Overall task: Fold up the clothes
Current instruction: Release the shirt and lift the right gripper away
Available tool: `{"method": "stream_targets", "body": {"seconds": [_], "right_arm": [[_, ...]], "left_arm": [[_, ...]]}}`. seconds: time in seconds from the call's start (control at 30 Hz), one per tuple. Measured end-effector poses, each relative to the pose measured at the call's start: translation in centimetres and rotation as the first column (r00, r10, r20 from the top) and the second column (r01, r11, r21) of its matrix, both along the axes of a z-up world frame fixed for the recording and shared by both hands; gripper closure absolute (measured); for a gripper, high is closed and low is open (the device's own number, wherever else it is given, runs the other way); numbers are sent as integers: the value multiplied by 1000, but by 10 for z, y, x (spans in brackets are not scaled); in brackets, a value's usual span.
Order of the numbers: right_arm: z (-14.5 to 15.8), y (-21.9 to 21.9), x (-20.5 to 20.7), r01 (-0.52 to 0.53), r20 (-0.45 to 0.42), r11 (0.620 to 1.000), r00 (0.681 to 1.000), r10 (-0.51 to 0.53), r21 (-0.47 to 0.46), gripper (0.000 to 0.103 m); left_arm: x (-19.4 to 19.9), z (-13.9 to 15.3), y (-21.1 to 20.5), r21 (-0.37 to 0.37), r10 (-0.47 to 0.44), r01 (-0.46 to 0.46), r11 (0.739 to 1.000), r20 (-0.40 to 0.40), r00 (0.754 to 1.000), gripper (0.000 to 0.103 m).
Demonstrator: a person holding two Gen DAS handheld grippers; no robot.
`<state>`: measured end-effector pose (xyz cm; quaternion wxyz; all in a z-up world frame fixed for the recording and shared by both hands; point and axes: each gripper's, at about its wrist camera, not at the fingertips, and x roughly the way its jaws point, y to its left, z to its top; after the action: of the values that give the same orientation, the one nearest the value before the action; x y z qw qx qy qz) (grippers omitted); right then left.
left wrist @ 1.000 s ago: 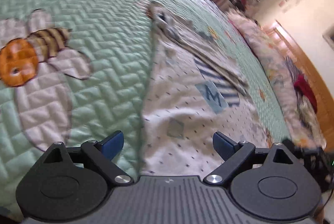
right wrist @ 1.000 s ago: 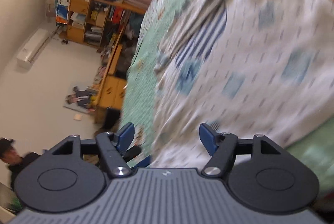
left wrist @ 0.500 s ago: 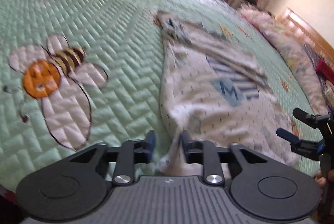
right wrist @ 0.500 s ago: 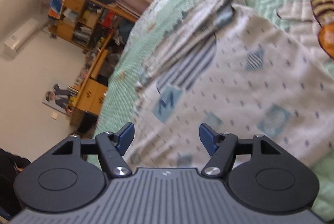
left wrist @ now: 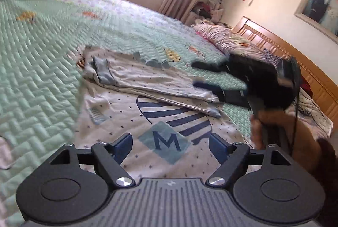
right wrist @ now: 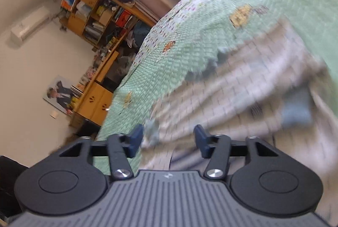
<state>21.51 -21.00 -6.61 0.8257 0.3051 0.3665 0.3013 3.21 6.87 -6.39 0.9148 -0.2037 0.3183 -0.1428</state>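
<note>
Above the shirt (left wrist: 147, 121) both tools (left wrist: 170, 143) (right wrist: 169, 138) gape (only left view shows its M).

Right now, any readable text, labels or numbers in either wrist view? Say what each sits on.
"M": on the pale blue diamond patch of the white shirt lying on the green quilt.
Bookshelf boxes and books: print too small and blurred to read.
Nothing else legible in either view.

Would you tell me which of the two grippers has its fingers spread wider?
The left gripper: its fingers frame the shirt's M patch, a wider gap than the right gripper's.
</note>
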Motion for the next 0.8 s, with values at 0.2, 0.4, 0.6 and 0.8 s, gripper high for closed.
{"method": "stream_targets", "body": {"seconds": [0.2, 0.4, 0.6, 0.8], "right_arm": [[-10, 40, 73, 29, 21, 980, 999, -26, -196, 56], [-45, 94, 127, 32, 76, 865, 997, 7, -500, 85], [-28, 84, 126, 56, 85, 885, 996, -19, -462, 82], [-14, 107, 100, 24, 63, 879, 998, 6, -475, 82]], "left_arm": [[27, -33, 9, -71, -11, 12, 997, 5, 1000, 11], [31, -52, 24, -124, -54, 55, 991, 15, 998, 9], [23, -53, 23, -107, -70, 72, 992, 23, 997, 7], [17, -55, 33, -135, -68, 71, 988, 24, 997, 4]]}}
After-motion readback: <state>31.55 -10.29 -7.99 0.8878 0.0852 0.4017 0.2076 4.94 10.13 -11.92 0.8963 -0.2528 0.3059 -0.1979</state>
